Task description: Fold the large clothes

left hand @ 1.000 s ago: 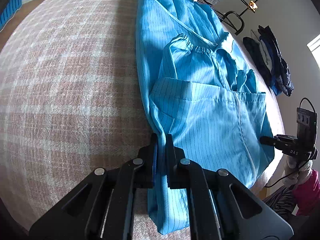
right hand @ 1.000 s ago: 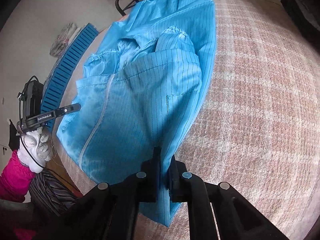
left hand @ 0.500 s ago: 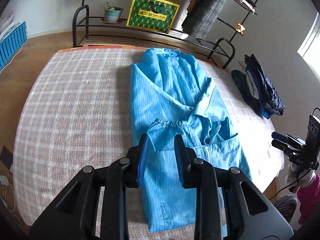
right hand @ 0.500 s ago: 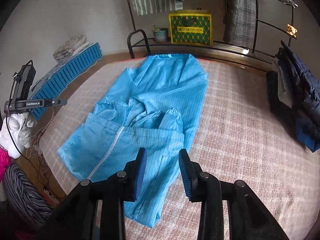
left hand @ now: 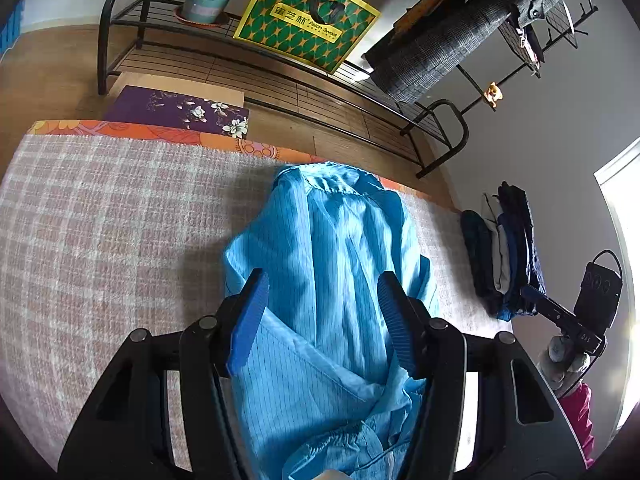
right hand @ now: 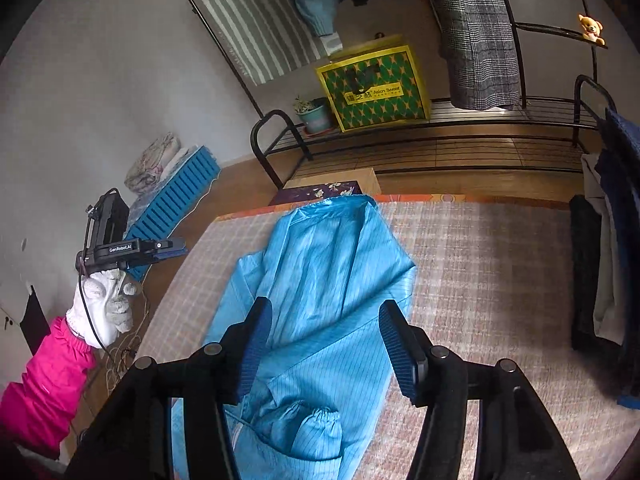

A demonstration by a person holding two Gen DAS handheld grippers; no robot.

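Left tool (left hand: 320,316): wide open, blue-padded fingers (left hand: 248,320) spread apart, nothing held; raised above the blue garment, which shows through the gap.
Right tool (right hand: 326,340): wide open as well, gripping nothing; poised over the same garment, its nearer part framed between the fingers (right hand: 256,340).
Left tool seen from the right wrist: out past the garment's left edge, carried by a white-gloved hand (right hand: 106,306) on a pink sleeve.
Blue garment (left hand: 332,288): pinstriped, lying flat on the checked cover, partly folded, with side panels turned in over the middle; elastic cuff of a sleeve (right hand: 316,420) resting on top at the near end; collar end farthest from both tools, at the cover's far edge.
Checked cover (left hand: 100,220): pink and white plaid, spread under the garment, orange patterned border along the far edge.
Dark clothes pile (left hand: 504,256): on the cover to the right of the garment, well apart from it.
Metal rack (right hand: 440,136): on the floor beyond the garment's collar end, bearing a green and yellow bag (right hand: 376,84) and a potted plant (right hand: 314,114).
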